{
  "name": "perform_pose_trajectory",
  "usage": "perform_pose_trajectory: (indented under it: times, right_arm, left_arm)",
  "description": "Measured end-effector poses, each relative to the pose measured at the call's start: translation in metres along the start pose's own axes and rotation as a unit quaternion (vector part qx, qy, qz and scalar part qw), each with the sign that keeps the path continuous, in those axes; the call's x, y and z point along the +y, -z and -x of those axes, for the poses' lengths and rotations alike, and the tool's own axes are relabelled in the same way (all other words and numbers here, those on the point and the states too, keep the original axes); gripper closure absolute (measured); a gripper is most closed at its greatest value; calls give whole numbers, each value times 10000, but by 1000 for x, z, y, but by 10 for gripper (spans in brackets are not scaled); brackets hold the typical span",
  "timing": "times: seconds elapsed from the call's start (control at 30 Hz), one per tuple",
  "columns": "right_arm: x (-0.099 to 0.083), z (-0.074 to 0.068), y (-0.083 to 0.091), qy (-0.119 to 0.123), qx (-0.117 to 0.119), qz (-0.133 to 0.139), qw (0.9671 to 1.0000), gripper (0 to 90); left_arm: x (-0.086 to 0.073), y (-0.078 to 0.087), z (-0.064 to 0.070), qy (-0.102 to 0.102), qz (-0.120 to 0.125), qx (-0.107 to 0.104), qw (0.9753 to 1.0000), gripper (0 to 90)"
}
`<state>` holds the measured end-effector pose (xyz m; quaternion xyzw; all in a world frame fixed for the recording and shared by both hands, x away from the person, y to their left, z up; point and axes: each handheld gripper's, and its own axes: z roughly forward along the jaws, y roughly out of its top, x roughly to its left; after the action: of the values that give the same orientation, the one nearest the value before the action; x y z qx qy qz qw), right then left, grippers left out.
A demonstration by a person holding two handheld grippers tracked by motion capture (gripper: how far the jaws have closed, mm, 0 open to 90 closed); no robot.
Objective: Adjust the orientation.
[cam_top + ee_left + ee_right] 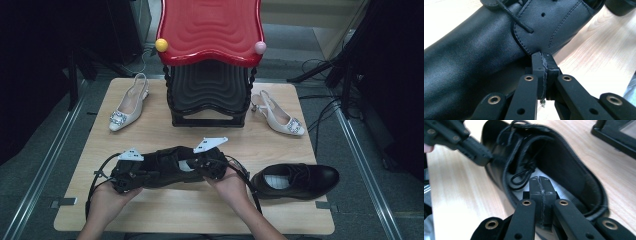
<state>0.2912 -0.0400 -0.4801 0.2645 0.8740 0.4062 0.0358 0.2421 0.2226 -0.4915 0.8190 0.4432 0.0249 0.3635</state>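
High view: the black lace-up shoe point(165, 170) lies near the front middle of the counter point(150, 210), held between the left gripper point(122, 181) at one end and the right gripper point(212, 167) at the other. In the left gripper view the jaws are pressed together with their tips at the shoe's side, by the lace panel; whether they pinch any leather I cannot tell. In the right gripper view the jaws are likewise clenched, their tips reaching into the shoe's opening over the pale insole point(564, 188). To move this shoe well, I would keep both ends level and carry it slowly, since such a shallow hold could slip. Its mate point(297, 181) lies just to the right; two white heeled shoes point(127, 105) flank the red-topped rack point(210, 55) behind.
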Motion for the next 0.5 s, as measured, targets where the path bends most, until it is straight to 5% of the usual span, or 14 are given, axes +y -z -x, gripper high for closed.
perform_pose_trajectory:
  times: [0.43,0.5]
  right_arm:
    - [-3,-4,2,-277,308,-103,9991,900]
    - [-4,-7,2,-430,454,-216,9978,900]
  left_arm:
    - [3,-9,-7,86,-23,-22,10000,897]
    - [3,-18,-6,-23,-328,191,9993,882]
